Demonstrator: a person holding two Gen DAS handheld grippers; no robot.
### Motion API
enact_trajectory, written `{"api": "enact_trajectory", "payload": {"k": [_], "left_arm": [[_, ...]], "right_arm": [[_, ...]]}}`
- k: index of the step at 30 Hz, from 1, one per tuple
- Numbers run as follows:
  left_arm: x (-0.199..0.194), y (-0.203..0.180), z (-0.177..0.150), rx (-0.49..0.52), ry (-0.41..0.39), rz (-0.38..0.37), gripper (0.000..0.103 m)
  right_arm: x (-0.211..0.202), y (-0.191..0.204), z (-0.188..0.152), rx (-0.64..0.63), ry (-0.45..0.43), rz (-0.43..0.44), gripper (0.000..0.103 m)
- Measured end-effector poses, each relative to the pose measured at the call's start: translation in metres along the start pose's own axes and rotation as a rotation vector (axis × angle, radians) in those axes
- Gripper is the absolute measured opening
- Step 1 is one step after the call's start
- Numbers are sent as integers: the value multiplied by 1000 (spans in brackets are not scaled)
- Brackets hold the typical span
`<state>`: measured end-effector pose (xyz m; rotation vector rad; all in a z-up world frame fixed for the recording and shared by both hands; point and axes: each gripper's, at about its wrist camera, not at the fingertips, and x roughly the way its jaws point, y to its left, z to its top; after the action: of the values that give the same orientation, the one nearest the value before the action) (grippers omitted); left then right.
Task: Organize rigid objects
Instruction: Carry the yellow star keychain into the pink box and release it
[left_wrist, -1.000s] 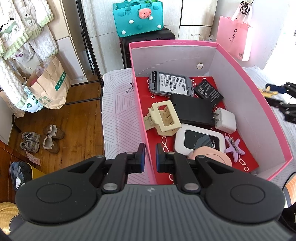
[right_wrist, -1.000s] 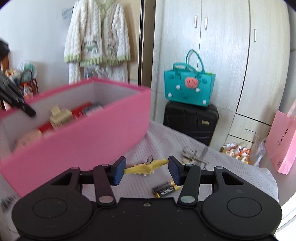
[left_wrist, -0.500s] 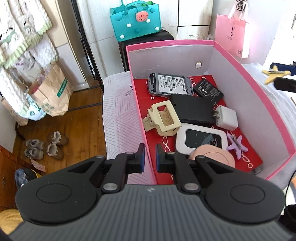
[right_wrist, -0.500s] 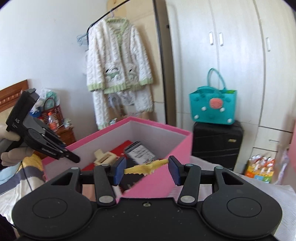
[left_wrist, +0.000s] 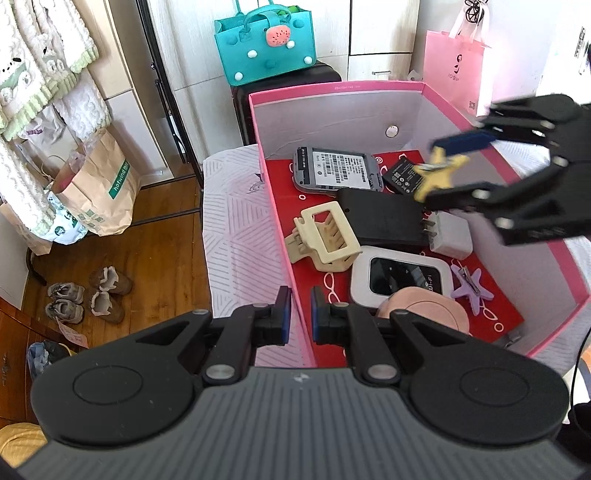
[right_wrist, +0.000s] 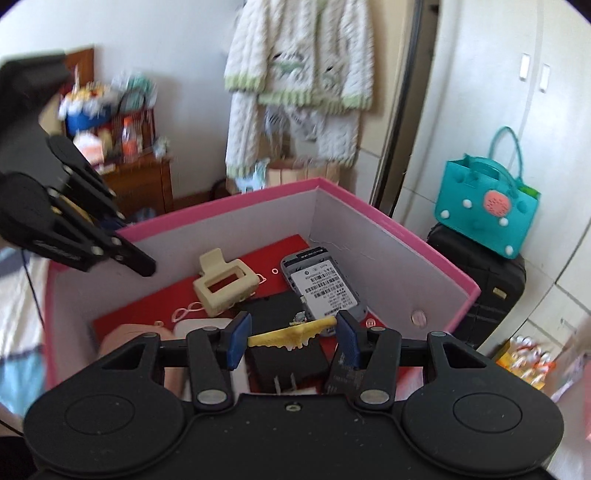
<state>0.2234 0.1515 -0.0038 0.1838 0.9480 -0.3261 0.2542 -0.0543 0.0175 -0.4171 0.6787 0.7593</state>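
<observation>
- The wardrobe (right_wrist: 480, 110) and the hanging cardigan (right_wrist: 295, 74) stand behind everything; a black suitcase (right_wrist: 484, 280) carries a teal bag (right_wrist: 484, 214).
- The desk (left_wrist: 236, 221), under a white patterned cloth, carries the pink box (left_wrist: 443, 122). You see the box from above in your left view and from its other side in your right view.
- Your left gripper (left_wrist: 298, 314) sits at the near wall of the box. Its blue pads stand on both sides of the pink wall (left_wrist: 295, 280) with only a thin gap, so the gripper is nearly closed and seems to pinch this wall.
- Your right gripper (right_wrist: 291, 334) hangs over the inside of the box, about half open. Its pads press on the two ends of a yellow star clip (right_wrist: 291, 334), which spans the gap between them in the air, above the box floor.
- On the red floor of the box lie a black adapter (left_wrist: 380, 218), a grey phone back (left_wrist: 336, 170), a white router (left_wrist: 400, 277), a beige claw clip (left_wrist: 325, 236), a round pink thing (left_wrist: 428, 310), a white plug (left_wrist: 450, 234), a small battery (left_wrist: 404, 177) and a purple star clip (left_wrist: 472, 284).
- The adapter touches the plug, and the claw clip lies just beside the adapter.
</observation>
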Motion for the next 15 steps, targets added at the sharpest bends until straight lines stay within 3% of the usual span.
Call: {"api": "enact_trajectory", "payload": {"k": [5, 9, 12, 15], "left_arm": [[1, 0, 5, 7, 28, 4, 9], [2, -2, 4, 6, 25, 6, 9], [2, -3, 4, 0, 27, 12, 9], [2, -3, 4, -7, 30, 9, 9]], "right_arm": [[36, -3, 21, -110, 115, -25, 55], [51, -11, 28, -94, 156, 10, 55], [50, -18, 31, -55, 138, 18, 57], [44, -27, 29, 4, 67, 19, 68]]}}
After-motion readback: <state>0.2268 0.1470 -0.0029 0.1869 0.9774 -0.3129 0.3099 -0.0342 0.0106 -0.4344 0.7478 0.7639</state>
